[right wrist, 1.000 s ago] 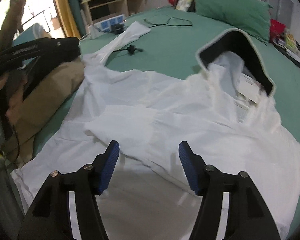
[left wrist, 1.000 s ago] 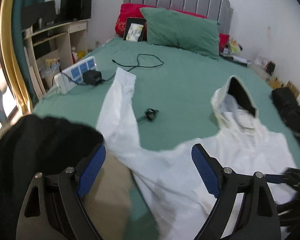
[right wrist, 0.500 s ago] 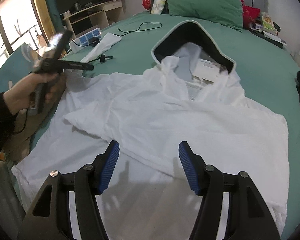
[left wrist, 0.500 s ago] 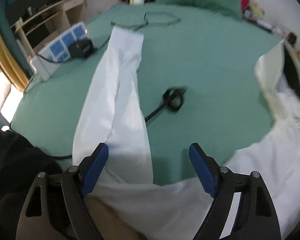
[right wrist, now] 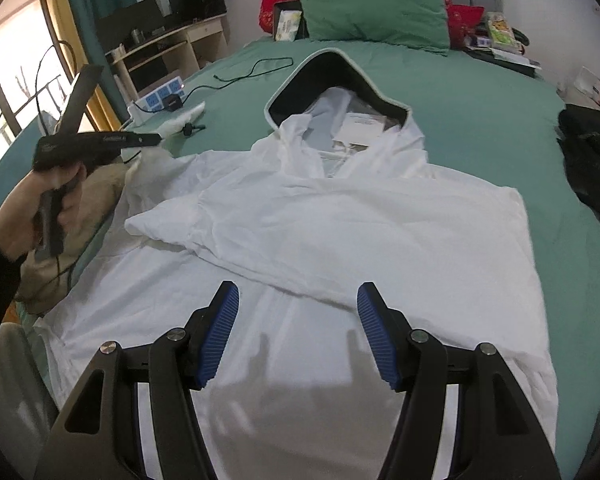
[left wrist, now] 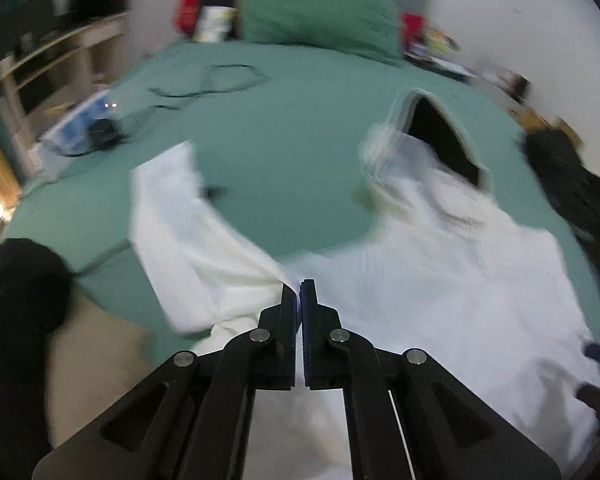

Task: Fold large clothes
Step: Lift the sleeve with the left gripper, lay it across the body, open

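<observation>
One sleeve [left wrist: 172, 216], left of frame, pinched in the closed left gripper [left wrist: 299, 292], may slip; the right gripper [right wrist: 298, 312] hangs open.

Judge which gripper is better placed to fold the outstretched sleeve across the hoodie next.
Left. The left gripper looks shut on the sleeve of the hoodie; the right gripper hovers open over the hem.

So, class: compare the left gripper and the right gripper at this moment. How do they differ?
The left gripper has its jaws pressed together at the white hooded garment near its sleeve; the right gripper has its jaws spread wide, holding nothing. The left sits at the garment's side; the right hovers over its lower body. Both have black frames and blue pads.
</observation>
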